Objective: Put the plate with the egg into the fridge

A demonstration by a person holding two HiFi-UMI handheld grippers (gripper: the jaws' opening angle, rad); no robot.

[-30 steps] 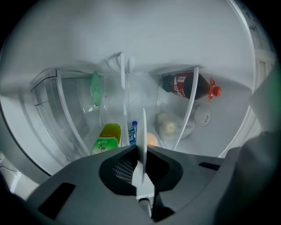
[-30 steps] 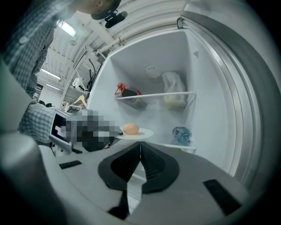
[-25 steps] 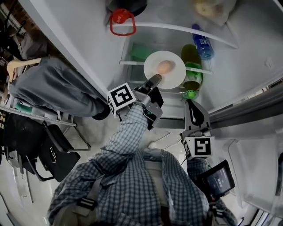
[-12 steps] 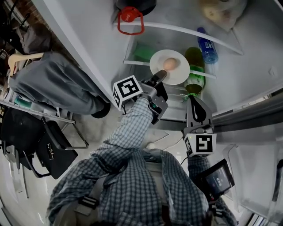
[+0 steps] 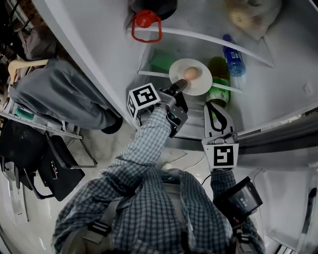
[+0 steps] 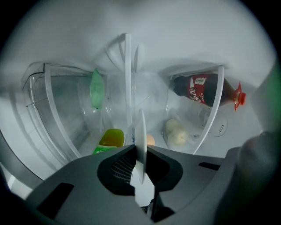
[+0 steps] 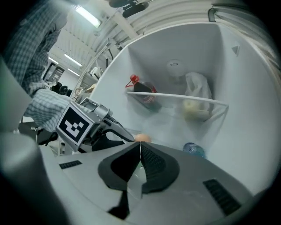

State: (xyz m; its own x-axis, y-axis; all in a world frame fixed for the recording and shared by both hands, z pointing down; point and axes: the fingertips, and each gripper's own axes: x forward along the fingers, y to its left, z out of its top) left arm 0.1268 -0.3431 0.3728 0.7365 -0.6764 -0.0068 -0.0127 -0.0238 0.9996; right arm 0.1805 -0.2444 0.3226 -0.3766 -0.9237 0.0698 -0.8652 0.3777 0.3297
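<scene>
In the head view a white plate [image 5: 199, 84] carrying a brown egg [image 5: 192, 73] hangs inside the open fridge, over the front rim of a glass shelf [image 5: 154, 73]. My left gripper [image 5: 179, 86] is shut on the plate's near edge. The left gripper view has the plate [image 6: 141, 140] edge-on between the jaws, with the egg [image 6: 151, 139] just behind it. Below the shelf my right gripper [image 5: 215, 115] is shut with nothing in it. Its own view shows the closed jaws of the right gripper [image 7: 139, 148] and the egg [image 7: 141, 137] beyond.
A cola bottle with a red cap [image 5: 146, 21] and a bag of food [image 5: 251, 15] lie on the upper shelf. A blue water bottle [image 5: 233, 60] and a green bottle [image 5: 217, 88] lie right of the plate. A green packet [image 5: 163, 62] sits at the shelf's back. The fridge door [image 5: 74, 44] stands at left.
The plate, still held, has edged a little farther in over the shelf rim. The right gripper has moved slightly up toward the fridge.
</scene>
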